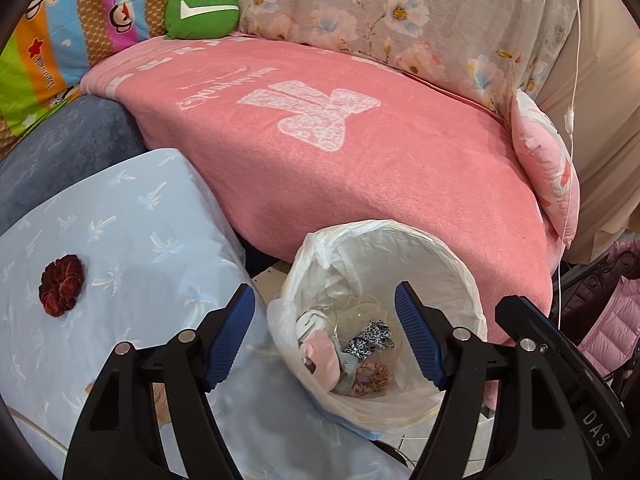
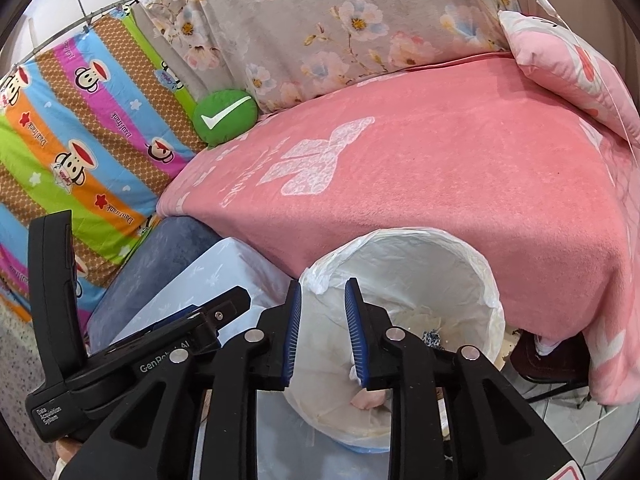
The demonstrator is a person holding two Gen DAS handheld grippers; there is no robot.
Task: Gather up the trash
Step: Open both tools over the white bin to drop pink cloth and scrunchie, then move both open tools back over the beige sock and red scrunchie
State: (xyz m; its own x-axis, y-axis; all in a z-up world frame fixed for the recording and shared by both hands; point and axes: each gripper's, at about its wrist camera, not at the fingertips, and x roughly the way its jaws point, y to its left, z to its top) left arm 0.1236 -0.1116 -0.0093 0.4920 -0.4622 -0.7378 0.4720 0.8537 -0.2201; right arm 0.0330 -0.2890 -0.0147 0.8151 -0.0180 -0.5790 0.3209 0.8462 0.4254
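The lined trash bin point(image 1: 400, 248) stands against the front edge of a bed covered by a pink blanket point(image 1: 340, 168), and everything here is placed from that bin. The left hand-held gripper point(image 1: 324, 336) hangs over the bin's near rim with its blue pads spread wide and nothing between them; through the gap the bottom of the bin shows, holding a leopard-print scrunchie point(image 1: 370, 334), a pink speckled scrunchie point(image 1: 370, 376) and a pale pink piece point(image 1: 322, 354) among crumpled clear plastic. The right hand-held gripper point(image 2: 322, 334) also sits over the bin's near rim, its jaws parted only a narrow way, with nothing pinched; past its fingers a bit of pink material point(image 2: 370, 400) lies on the bin's floor. To the left of the bin a light blue pillow point(image 1: 120, 240) leans against the bed, and a dark red velvet scrunchie point(image 1: 61, 285) lies on it, well apart from the bin and outside it. Beyond the bin, at the far left corner of the blanket, rests a green round cushion point(image 1: 202, 12) with a white tick mark. To the right of the bin, at the blanket's end, a pink patterned pillow point(image 1: 548, 176) stands on edge. A floral grey sheet point(image 1: 380, 12) hangs behind the bed.
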